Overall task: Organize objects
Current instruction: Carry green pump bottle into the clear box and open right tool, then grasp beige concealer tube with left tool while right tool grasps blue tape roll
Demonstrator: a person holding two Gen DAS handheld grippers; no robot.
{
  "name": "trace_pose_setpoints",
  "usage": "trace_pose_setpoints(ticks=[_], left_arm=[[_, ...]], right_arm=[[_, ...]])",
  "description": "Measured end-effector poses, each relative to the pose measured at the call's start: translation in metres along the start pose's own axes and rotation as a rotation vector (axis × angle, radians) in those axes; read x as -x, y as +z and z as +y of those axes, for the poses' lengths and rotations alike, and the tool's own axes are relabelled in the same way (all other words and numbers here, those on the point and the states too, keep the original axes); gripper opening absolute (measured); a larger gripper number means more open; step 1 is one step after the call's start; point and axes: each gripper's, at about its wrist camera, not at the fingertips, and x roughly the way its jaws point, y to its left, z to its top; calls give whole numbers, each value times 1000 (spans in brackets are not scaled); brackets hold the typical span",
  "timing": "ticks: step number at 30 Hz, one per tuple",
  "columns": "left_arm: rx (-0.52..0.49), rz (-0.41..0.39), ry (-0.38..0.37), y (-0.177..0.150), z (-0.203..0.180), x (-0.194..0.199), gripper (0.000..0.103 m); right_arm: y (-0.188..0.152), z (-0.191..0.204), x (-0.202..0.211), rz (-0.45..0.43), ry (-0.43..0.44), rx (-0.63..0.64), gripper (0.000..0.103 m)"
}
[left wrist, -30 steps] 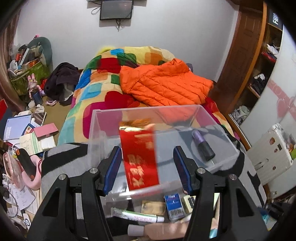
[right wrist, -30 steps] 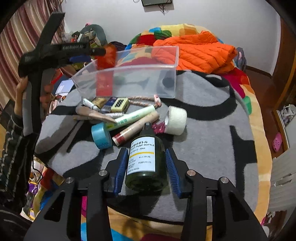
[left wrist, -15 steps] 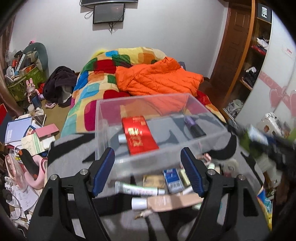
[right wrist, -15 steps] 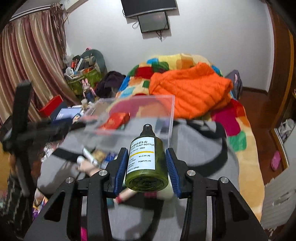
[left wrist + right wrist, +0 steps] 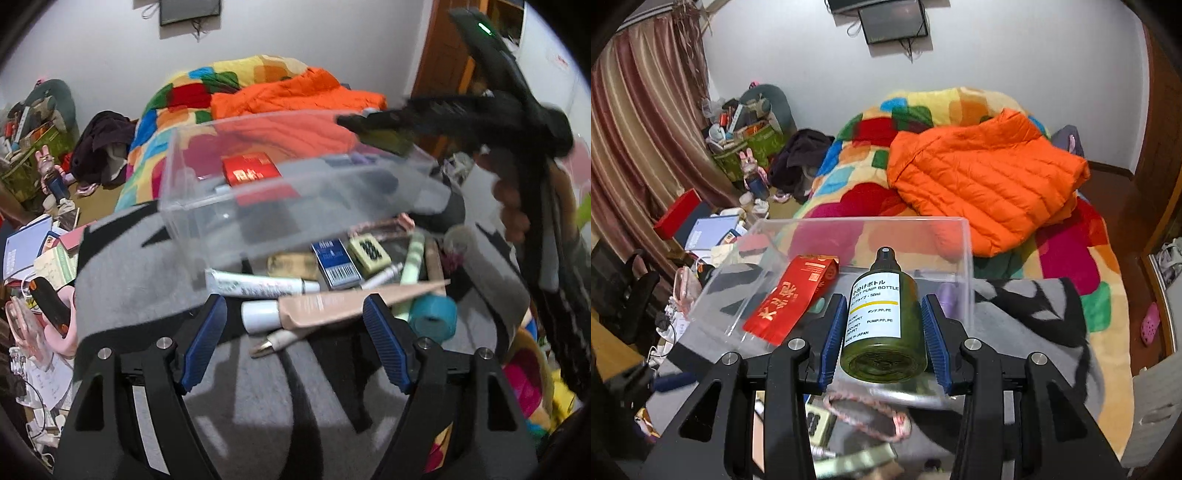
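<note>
My right gripper [image 5: 884, 338] is shut on a dark green pump bottle [image 5: 882, 332] with a white label, held over the near edge of the clear plastic box [image 5: 964, 266]. It shows blurred in the left wrist view [image 5: 384, 136], above the box [image 5: 192, 225]. A red packet [image 5: 792, 295] lies inside the box. My left gripper [image 5: 295, 343] is open and empty, just above a beige tube [image 5: 332, 302], a white tube [image 5: 258, 286], a blue packet [image 5: 334, 262] and a teal tape roll [image 5: 434, 314] on the grey blanket.
An orange jacket [image 5: 982, 177] lies on the colourful bedspread [image 5: 1067, 258] behind the box. A pink braided cord [image 5: 864, 410] lies below my right gripper. Books and clutter [image 5: 33, 254] fill the floor at left.
My right gripper has lifted the green bottle off the blanket and carried it over the clear box. My left gripper has pulled back from the box and opened wider, over the loose items.
</note>
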Motion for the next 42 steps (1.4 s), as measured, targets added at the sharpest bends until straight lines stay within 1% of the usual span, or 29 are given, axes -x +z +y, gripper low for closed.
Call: trace_pose_setpoints(ticks=[6, 9, 11, 15, 18, 22, 23, 25, 28, 29, 32, 34, 35, 37, 39, 42], left_arm=[[-55, 31, -10, 0, -13, -18, 76], [-84, 34, -8, 3, -20, -23, 80], [-100, 39, -12, 5, -24, -27, 80], [-116, 48, -24, 10, -30, -36, 80], [-120, 44, -29, 14, -32, -40, 79], [-97, 48, -64, 17, -28, -42, 62], [-87, 44, -69, 17, -26, -41, 60], [-70, 42, -79, 17, -23, -40, 50], [-46, 46, -110, 16, -18, -36, 39], [-41, 45, -114, 15, -18, -35, 37], [-43, 39, -105, 10, -20, -29, 30], [-43, 34, -91, 7, -20, -25, 22], [-36, 32, -87, 6, -19, -22, 21], [-24, 30, -74, 3, -15, -17, 12], [-11, 23, -53, 2, -11, -12, 8], [10, 1, -43, -2, -5, 1, 7]], right_arm=[[1, 13, -24, 44, -3, 40, 38], [-1, 17, -32, 64, -11, 65, 38], [-2, 19, -38, 86, -11, 80, 38], [-5, 19, -38, 107, -6, 92, 39], [-8, 16, -29, 107, 12, 97, 39], [-15, 12, -5, 79, 25, 105, 39], [-18, 11, 1, 72, 32, 105, 39], [-27, 8, 18, 54, 55, 102, 39], [-40, 7, 38, 42, 81, 102, 39], [-46, 8, 44, 43, 90, 105, 39], [-65, 13, 59, 50, 118, 116, 41], [-76, 17, 64, 60, 136, 125, 42], [-83, 20, 66, 68, 147, 130, 43], [-95, 27, 67, 86, 165, 142, 43], [-107, 33, 66, 108, 178, 154, 43], [-121, 43, 62, 129, 182, 181, 43]])
